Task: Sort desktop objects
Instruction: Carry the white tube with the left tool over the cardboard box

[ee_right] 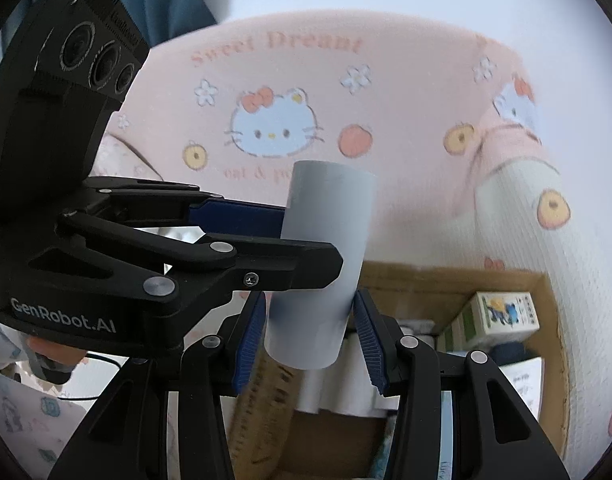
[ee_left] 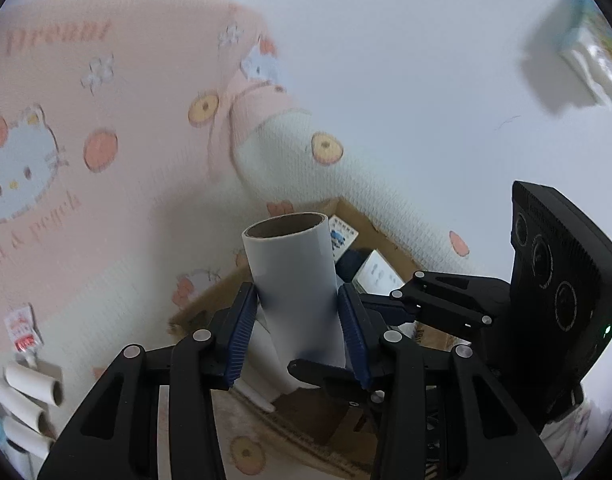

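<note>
A white paper roll [ee_left: 290, 264] with a brown cardboard core stands tilted in the air above an open cardboard box [ee_left: 370, 228]. My left gripper [ee_left: 298, 304] is shut on the roll's lower half, its blue pads pressing both sides. My right gripper [ee_left: 330, 336] reaches in from the right and clasps the same roll near its bottom end. In the right wrist view the roll [ee_right: 330, 208] rises between my right gripper's [ee_right: 310, 332] pads. There the left gripper [ee_right: 312, 240] grips it crosswise from the left, higher up. The box [ee_right: 446, 276] lies just beneath.
Inside the box lie more white rolls [ee_right: 346, 396] and small printed cartons [ee_right: 502, 316]. A pink cartoon-cat blanket [ee_right: 274, 128] surrounds the box. Several loose rolls [ee_left: 30, 400] and a small packet [ee_left: 22, 328] rest at lower left. A packaged item [ee_left: 578, 52] lies on the white surface, far right.
</note>
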`<state>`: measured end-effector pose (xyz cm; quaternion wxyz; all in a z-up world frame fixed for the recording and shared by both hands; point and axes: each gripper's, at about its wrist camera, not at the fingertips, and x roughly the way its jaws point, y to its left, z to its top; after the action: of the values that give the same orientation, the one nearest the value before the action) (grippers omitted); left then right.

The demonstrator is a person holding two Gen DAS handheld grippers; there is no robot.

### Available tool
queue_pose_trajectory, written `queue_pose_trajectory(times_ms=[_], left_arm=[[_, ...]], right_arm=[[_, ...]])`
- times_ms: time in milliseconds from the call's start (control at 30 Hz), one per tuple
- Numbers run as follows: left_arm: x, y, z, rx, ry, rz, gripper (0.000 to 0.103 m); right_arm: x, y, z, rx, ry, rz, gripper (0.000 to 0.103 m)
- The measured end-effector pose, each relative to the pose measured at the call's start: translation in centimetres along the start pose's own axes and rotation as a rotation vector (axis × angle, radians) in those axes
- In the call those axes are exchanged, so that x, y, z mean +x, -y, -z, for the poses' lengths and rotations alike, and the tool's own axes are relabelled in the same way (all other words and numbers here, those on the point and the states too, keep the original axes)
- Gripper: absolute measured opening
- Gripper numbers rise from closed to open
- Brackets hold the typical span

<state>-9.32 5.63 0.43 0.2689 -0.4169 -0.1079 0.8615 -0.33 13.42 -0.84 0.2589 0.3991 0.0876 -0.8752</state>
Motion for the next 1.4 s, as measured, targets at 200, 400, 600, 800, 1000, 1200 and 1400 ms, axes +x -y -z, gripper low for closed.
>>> queue_pose_trajectory(times_ms=[200,400,600,800,1000,1200,1400], left_arm=[[3.6,0.3,-0.2,-0.042,-0.115,-0.006,0.046],[6.8,0.3,-0.3,-0.077,-0.247,-0.052,0.045],[9.7,0.0,-0.2,-0.1,-0.376,-0.112,0.045],[11.8,-1.0,0.8,-0.16,-0.49,-0.174,0.045],[13.3,-1.9,1.2,-0.221,-0.556,-0.22,0.044],[14.8,-2.5,1.6,-0.265,-0.62,-0.281,0.044],[16.5,-2.4,2.5,-0.275,-0.668,-0.349,0.044]], right_arm=[[1.2,3.3,1.1,0.072,-0.058,-0.018,0.043],[2.8,5.5,2.2,0.144,-0.137,-0.043,0.043],[4.5,6.0,3.6,0.2,-0.209,-0.06,0.042],[6.8,7.0,4.0,0.295,-0.293,-0.098,0.042],[7.9,7.7,4.0,0.329,-0.331,-0.131,0.042],[8.5,9.4,4.7,0.423,-0.341,-0.192,0.042],[7.9,9.7,5.3,0.405,-0.358,-0.176,0.042]])
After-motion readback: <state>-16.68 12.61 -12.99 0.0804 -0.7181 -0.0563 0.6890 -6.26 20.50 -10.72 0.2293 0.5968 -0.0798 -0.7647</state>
